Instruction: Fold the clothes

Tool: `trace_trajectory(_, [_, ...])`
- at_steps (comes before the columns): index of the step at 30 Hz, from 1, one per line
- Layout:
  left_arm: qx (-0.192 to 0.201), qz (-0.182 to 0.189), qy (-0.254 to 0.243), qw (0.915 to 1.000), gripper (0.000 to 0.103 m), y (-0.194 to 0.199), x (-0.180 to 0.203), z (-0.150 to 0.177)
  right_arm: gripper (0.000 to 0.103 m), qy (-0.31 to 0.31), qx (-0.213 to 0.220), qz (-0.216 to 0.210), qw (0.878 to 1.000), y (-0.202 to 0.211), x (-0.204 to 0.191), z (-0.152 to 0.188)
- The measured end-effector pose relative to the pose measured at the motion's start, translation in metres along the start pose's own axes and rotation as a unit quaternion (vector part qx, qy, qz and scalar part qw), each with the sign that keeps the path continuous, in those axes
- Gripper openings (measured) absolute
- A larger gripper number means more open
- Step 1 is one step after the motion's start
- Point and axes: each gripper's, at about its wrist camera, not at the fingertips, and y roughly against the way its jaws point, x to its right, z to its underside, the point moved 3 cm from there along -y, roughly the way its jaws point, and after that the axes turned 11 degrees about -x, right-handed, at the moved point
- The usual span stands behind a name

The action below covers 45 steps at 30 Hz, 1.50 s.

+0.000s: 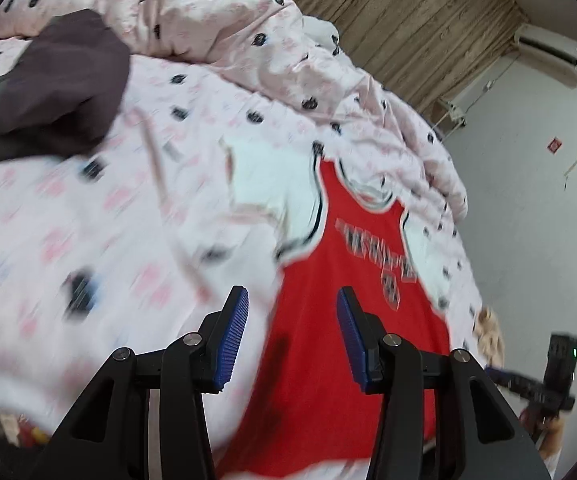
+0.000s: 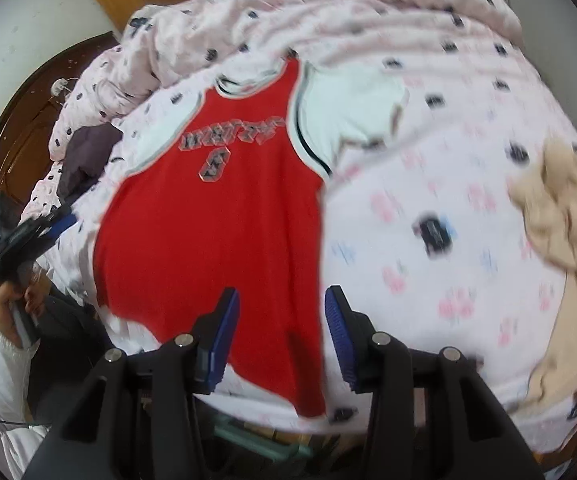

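A red basketball jersey (image 1: 348,280) with white sleeves and grey lettering lies spread flat, front up, on the pink patterned bedsheet (image 1: 88,220). My left gripper (image 1: 292,296) hovers over the jersey's lower left part, jaws open, with nothing between the blue pads. In the right wrist view the same jersey (image 2: 216,216) fills the middle. My right gripper (image 2: 281,294) stands open above its lower hem and holds nothing. The left gripper (image 2: 36,228) shows blurred at the left edge of that view, held by a hand in a white sleeve.
A dark purple-brown garment (image 1: 56,88) lies at the far left of the bed, and a beige garment (image 2: 560,216) at the right. A crumpled pink duvet (image 1: 248,32) is piled along the back. The bed's near edge runs just under both grippers. A wooden headboard (image 2: 20,128) stands at the left.
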Motion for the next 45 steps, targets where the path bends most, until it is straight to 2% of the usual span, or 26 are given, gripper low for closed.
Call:
trace_trajectory(5, [-0.003,0.036,0.055,0.9978,0.041,-0.043,-0.013,-0.046,0.046,0.033,0.003,0.003,0.999,-0.005,-0.034,-0.027])
trace_trajectory(10, [-0.032,0.089,0.141,0.9855,0.041,-0.084,-0.038,-0.052,0.046,0.064,-0.002,0.014,0.998,-0.022,-0.062,-0.046])
trace_trajectory(13, [-0.033,0.113,0.186,0.9755,0.041,-0.098,-0.053,-0.051,0.046,0.072,-0.009,0.019,0.997,-0.034,-0.073,-0.057])
trace_trajectory(20, [-0.022,0.127,0.223,0.9664,0.041,-0.108,-0.064,-0.061,0.046,0.082,-0.023,0.012,0.996,-0.058,-0.088,-0.084])
trace_trajectory(23, [-0.016,0.131,0.232,0.9638,0.041,-0.110,-0.067,-0.064,0.046,0.077,-0.026,0.017,0.997,-0.066,-0.088,-0.094])
trace_trajectory(26, [-0.011,0.130,0.232,0.9640,0.041,-0.110,-0.068,-0.065,0.047,0.056,-0.019,0.042,0.997,-0.066,-0.075,-0.102])
trace_trajectory(29, [-0.007,0.129,0.232,0.9641,0.041,-0.111,-0.068,-0.066,0.047,0.013,-0.001,0.077,0.997,-0.058,-0.041,-0.112])
trace_trajectory(30, [-0.006,0.128,0.233,0.9640,0.041,-0.111,-0.068,-0.066,0.047,-0.012,0.005,0.074,0.997,-0.055,-0.024,-0.114])
trace_trajectory(33, [-0.006,0.128,0.235,0.9636,0.041,-0.113,-0.068,-0.067,0.047,-0.102,0.010,0.036,0.994,-0.053,0.035,-0.115])
trace_trajectory(37, [-0.004,0.120,0.228,0.9662,0.041,-0.113,-0.067,-0.068,0.049,-0.204,0.002,-0.046,0.978,-0.065,0.101,-0.110])
trace_trajectory(40, [-0.002,0.115,0.224,0.9678,0.041,-0.114,-0.066,-0.069,0.049,-0.226,0.003,-0.108,0.968,-0.079,0.115,-0.107])
trace_trajectory(45, [0.002,0.109,0.216,0.9703,0.041,-0.115,-0.065,-0.068,0.049,-0.230,0.030,-0.162,0.959,-0.090,0.116,-0.117])
